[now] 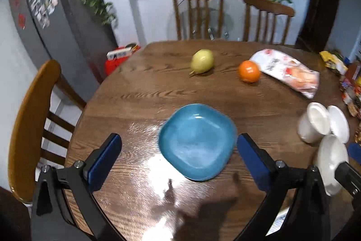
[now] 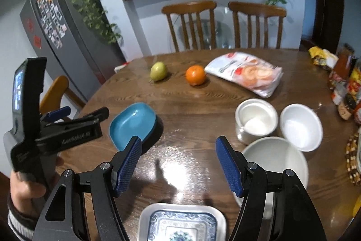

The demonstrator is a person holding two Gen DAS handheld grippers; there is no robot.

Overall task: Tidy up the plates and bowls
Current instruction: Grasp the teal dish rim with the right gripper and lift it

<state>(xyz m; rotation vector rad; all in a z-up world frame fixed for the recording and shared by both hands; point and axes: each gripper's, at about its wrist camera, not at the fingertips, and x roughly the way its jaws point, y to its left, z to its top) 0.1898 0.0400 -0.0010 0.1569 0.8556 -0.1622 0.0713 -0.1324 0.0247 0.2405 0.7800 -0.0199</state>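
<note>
two open grippers, nothing held yet

the left gripper (image 1: 178, 150) stood wide over the blue dish (image 1: 196, 141) on the worktop (image 1: 140, 92). the right gripper (image 2: 178, 162) gaped empty near the white bowls (image 2: 301, 127). a glancing pinch could skid the glossy dish.

Two fisheye views, each from a camera mounted on a hand-held gripper, look steeply down across a round wooden desk (image 1: 140, 92) toward two chairs and wall shelves. The left view sits close above a blue dish (image 1: 197, 141). The right view, further right, shares that dish (image 2: 133, 123), a pear and an orange.
</note>
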